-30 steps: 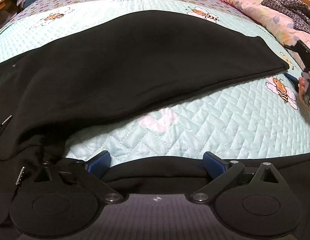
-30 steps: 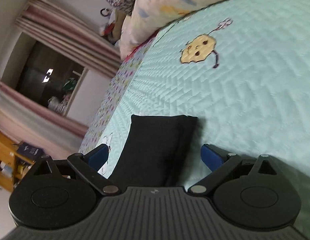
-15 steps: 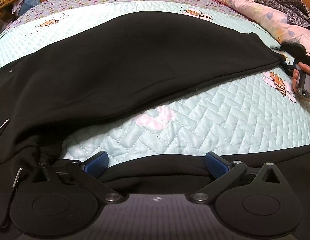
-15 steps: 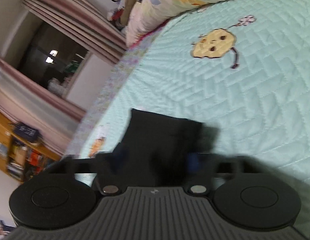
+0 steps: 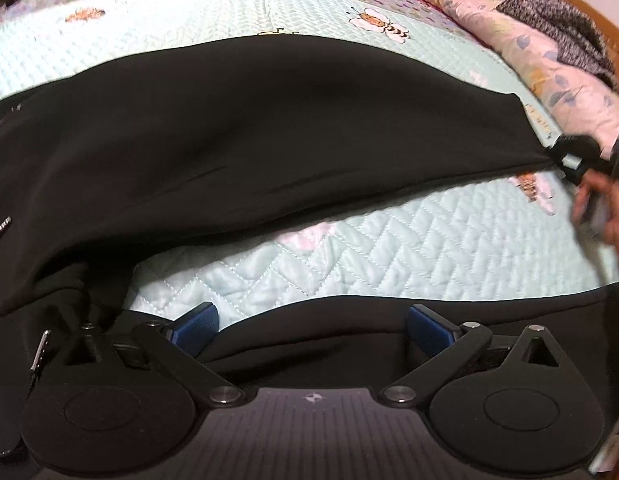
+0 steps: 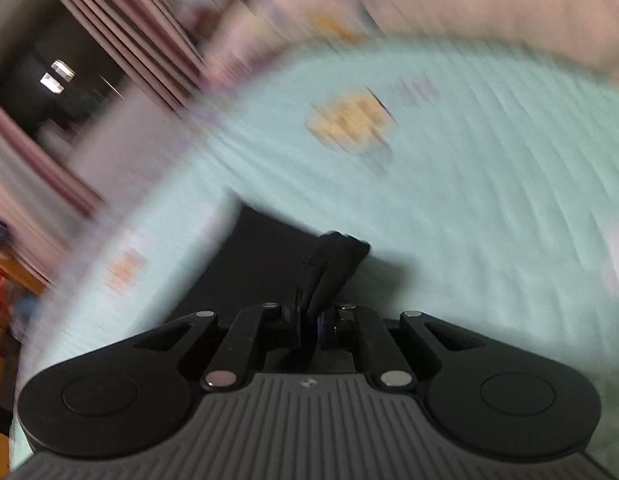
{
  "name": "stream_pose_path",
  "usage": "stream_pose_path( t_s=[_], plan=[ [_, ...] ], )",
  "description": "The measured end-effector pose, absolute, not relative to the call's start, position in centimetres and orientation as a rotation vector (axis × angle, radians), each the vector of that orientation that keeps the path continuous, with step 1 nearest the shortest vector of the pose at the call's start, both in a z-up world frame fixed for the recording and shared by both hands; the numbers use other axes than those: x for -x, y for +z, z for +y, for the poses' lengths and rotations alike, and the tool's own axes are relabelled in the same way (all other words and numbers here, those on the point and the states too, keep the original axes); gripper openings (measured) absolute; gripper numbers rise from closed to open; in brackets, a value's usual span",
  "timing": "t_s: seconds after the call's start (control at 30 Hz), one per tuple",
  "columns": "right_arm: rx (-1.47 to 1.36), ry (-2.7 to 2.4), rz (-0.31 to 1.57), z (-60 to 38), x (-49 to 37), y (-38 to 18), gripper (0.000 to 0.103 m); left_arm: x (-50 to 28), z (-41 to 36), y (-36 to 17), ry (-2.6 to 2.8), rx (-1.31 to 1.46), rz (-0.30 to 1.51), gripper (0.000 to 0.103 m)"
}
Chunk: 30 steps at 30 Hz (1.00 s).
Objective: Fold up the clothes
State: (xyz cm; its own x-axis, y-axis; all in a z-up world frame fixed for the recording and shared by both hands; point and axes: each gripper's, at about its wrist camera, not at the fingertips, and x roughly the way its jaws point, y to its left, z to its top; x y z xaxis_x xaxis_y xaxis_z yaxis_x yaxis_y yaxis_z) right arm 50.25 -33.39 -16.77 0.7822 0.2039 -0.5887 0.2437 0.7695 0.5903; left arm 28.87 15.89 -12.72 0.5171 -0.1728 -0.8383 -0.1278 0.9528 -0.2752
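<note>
Black garment (image 5: 269, 128) spread across quilted bed, one corner seemingly lifted

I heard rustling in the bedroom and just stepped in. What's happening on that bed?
A person is folding a black garment spread over the quilted bedspread. The right tongs are closing on a bunched corner of it, fabric between the jaws. The left tongs stand open over the near edge of the cloth, gripping nothing.

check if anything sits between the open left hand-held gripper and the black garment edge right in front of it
Nothing visible does. The left hand-held gripper stands open with the near black garment edge bunched directly between its blue pads, only quilted bedspread beyond. The right hand-held gripper is closing on the garment's far corner.
</note>
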Motion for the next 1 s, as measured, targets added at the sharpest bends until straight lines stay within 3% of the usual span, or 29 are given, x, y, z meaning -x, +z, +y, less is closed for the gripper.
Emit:
stream_pose_path(
  t_s=[0.17,0.37,0.43,0.57,0.73,0.8,1.0],
  plan=[
    [-0.837,-0.086,0.659,-35.2,-47.9,-17.3,0.015,-28.3,19.0,-10.5,-0.041,0.444,0.972,0.097],
    [-0.803,-0.385,0.506,-33.5,-42.8,-13.5,0.035,-30.1,21.6,-6.4,0.002,0.465,0.789,0.097],
    [-0.789,-0.34,0.401,-32.2,-41.8,-12.0,0.035,-32.3,21.6,-5.8,0.038,0.432,0.749,0.099],
    [-0.535,0.142,0.428,-23.3,-44.8,-8.9,0.035,-38.8,21.4,-7.8,0.097,0.35,0.76,0.098],
    [-0.315,0.595,0.494,-9.4,-48.1,-7.5,0.034,-42.8,20.8,-14.3,0.108,0.25,1.002,0.101],
    [-0.176,0.665,0.495,-4.4,-48.8,-8.3,0.034,-41.0,19.0,-14.4,0.058,0.142,0.986,0.102],
    [0.114,0.729,0.756,1.7,-47.5,-15.9,0.033,-37.4,19.3,-14.8,-0.012,0.143,0.939,0.102]
  ],
)
